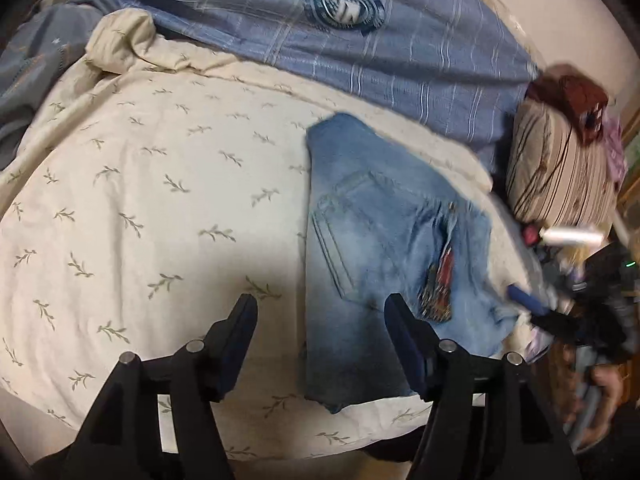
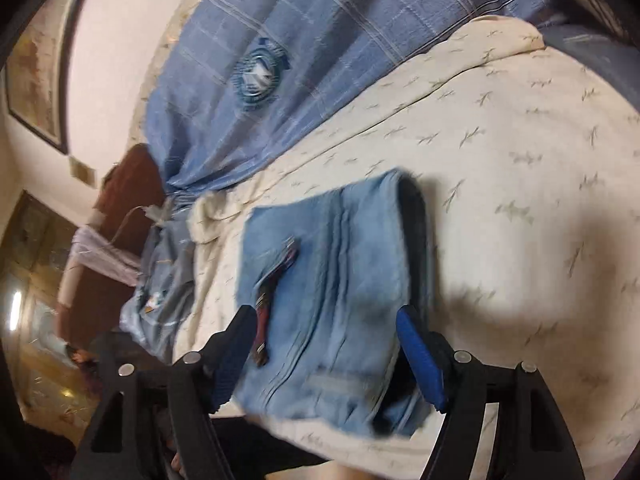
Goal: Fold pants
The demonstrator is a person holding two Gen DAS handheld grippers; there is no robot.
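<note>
Light blue jeans (image 1: 376, 240) lie folded on a cream leaf-print bedspread (image 1: 140, 200), back pocket up, with a red patterned patch at their right side. My left gripper (image 1: 322, 308) is open and empty, hovering above the near end of the jeans. In the right wrist view the jeans (image 2: 332, 280) lie as a folded stack, and my right gripper (image 2: 326, 322) is open above their near edge. The right gripper also shows at the right of the left wrist view (image 1: 528, 300), blurred, beside the jeans' right edge.
A blue plaid blanket with a round emblem (image 1: 348, 20) lies across the far side of the bed. A striped pillow (image 1: 560, 168) sits at the right. Another denim garment (image 2: 164, 272) lies at the bed's edge. A framed picture (image 2: 36, 80) hangs on the wall.
</note>
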